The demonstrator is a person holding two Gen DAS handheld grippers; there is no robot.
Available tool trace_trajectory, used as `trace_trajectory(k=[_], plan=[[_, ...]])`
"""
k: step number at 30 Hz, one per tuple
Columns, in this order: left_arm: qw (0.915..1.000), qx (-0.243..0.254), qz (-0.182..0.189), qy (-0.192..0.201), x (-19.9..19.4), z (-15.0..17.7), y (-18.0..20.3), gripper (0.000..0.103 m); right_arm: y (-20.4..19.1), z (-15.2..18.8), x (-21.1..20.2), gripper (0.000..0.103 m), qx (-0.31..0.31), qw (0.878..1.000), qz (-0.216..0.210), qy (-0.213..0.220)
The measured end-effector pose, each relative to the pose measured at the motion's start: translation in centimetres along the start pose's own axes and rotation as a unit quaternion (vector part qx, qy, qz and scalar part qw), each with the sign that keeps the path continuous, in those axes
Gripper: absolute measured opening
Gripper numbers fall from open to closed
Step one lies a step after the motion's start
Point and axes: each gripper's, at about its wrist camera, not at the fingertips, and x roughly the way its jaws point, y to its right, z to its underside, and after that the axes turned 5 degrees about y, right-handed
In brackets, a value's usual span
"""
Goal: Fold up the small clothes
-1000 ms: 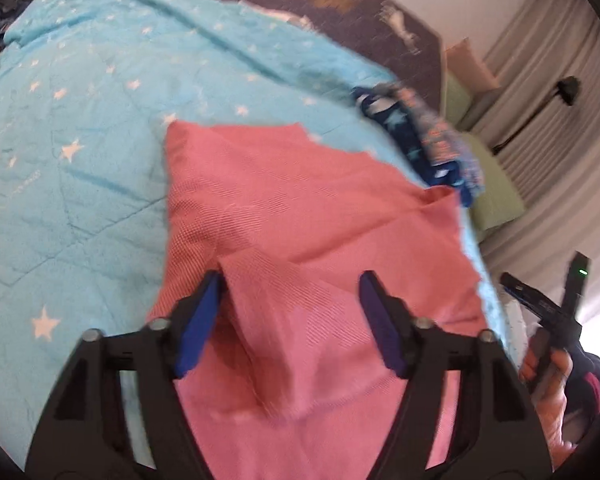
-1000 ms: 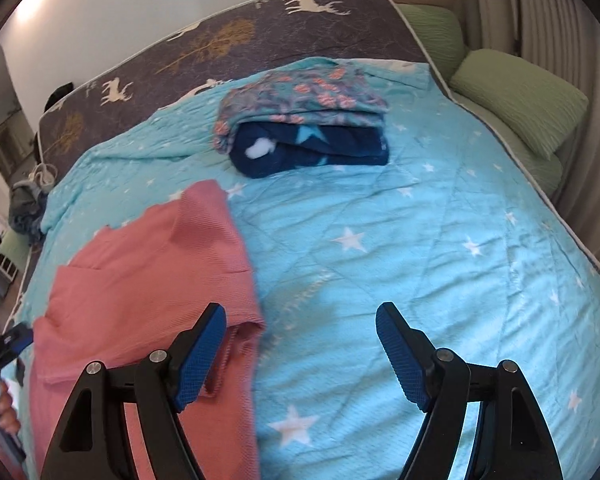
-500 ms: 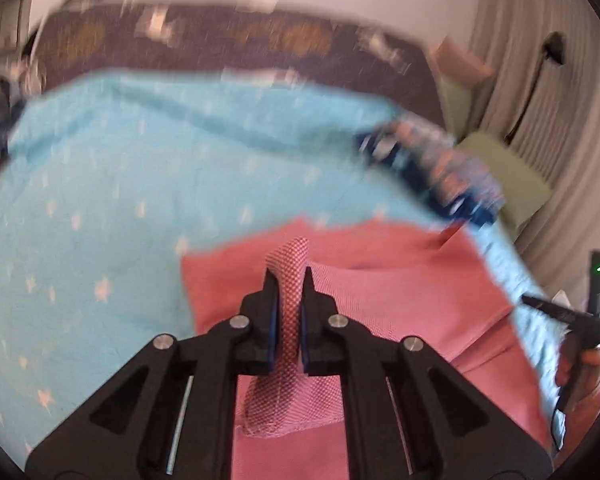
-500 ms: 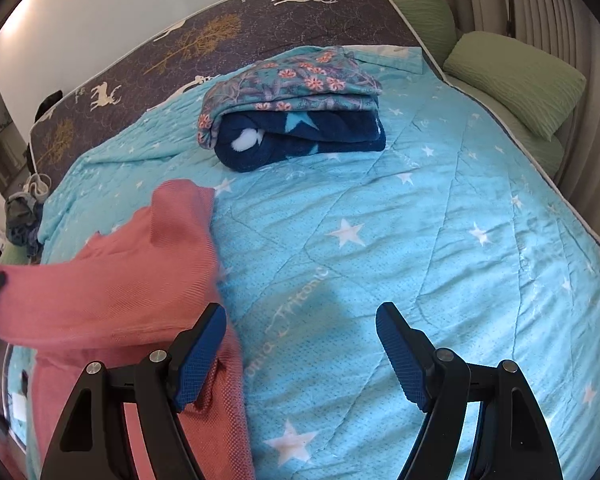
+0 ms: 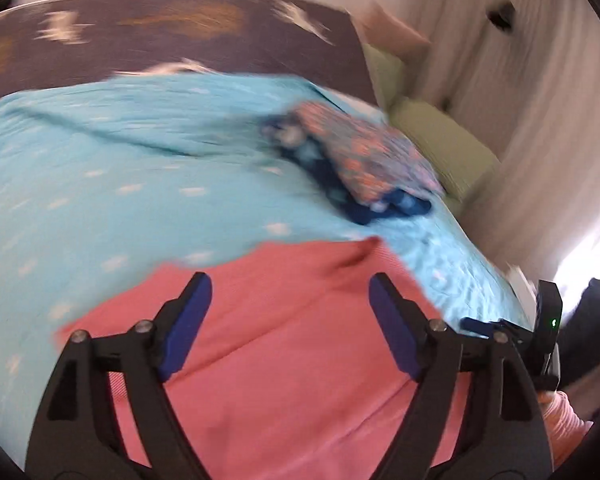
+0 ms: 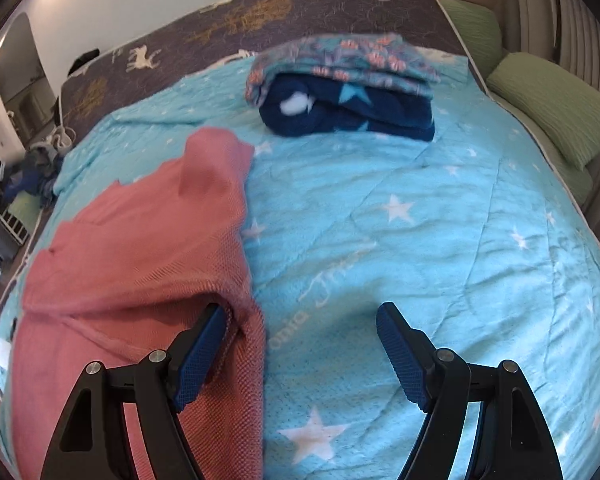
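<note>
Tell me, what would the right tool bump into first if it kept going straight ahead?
Probably the blue star quilt: the open right tool points down at it. The pink garment sits just beside its left finger. Depth is hard to judge.

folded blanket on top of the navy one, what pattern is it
The top folded blanket is teal with orange-pink flowers; sharpest in the right wrist view.

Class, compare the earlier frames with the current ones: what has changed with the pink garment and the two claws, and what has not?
The left claw, open a second ago, then shut on a fold of the pink garment, has let go and is open above it. A flap now lies folded over the garment. The right claw stayed open at the garment's edge. The folded blankets and blue star quilt are unchanged.
</note>
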Motion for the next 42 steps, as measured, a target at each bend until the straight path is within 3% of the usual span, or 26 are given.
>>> trace_trajectory(k=[3,5,8,10,15,17,22,27,31,35,38,40,42], plan=[[0.9959,-0.014,0.05,-0.073,7.3,-1.7,1.9,0.081,0.3,0.0,0.0,0.08,0.008,1.0,-0.006,0.007],[0.9877,-0.036,0.09,-0.123,11.3,-2.0,3.5,0.081,0.7,0.0,0.1,0.08,0.018,1.0,-0.009,0.008],[0.9713,-0.054,0.136,-0.188,15.2,-1.6,5.6,0.081,1.0,0.2,0.0,0.081,0.025,0.999,-0.018,0.012],[0.9512,-0.063,0.188,-0.236,17.3,-1.4,7.3,0.081,1.3,0.3,0.0,0.083,0.032,0.999,-0.024,0.015],[0.9485,-0.033,0.227,-0.218,18.7,-2.2,11.5,0.081,1.7,0.4,0.1,0.083,0.047,0.998,-0.034,0.023],[0.9491,-0.048,0.222,-0.219,20.2,-2.5,12.0,0.081,1.7,0.4,0.1,0.084,0.049,0.998,-0.033,0.025],[0.9632,-0.053,0.196,-0.176,19.8,-3.5,11.6,0.076,2.3,0.5,-0.2,0.084,0.069,0.997,-0.023,0.034],[0.9815,-0.005,0.157,-0.109,12.9,-4.0,9.3,0.076,3.1,0.5,-0.6,0.084,0.092,0.995,-0.008,0.039],[0.9895,0.002,0.125,-0.073,5.9,-0.2,5.7,0.078,4.7,1.1,-1.3,0.084,0.135,0.988,0.064,0.03],[0.9973,-0.036,0.052,-0.036,-0.8,5.5,0.8,0.078,6.7,1.7,-3.3,0.084,0.183,0.982,0.01,0.045],[0.9972,-0.073,-0.008,-0.01,-3.9,8.7,-1.8,0.078,4.5,0.2,-4.2,0.08,0.134,0.989,-0.041,0.053],[0.9945,-0.084,-0.062,-0.012,-4.3,10.4,-3.1,0.077,1.4,-1.5,-4.0,0.054,0.08,0.991,-0.097,0.049],[0.9896,-0.087,-0.113,-0.015,-4.1,11.7,-4.3,0.077,-1.9,-2.8,-3.2,0.037,0.045,0.991,-0.124,0.04]])
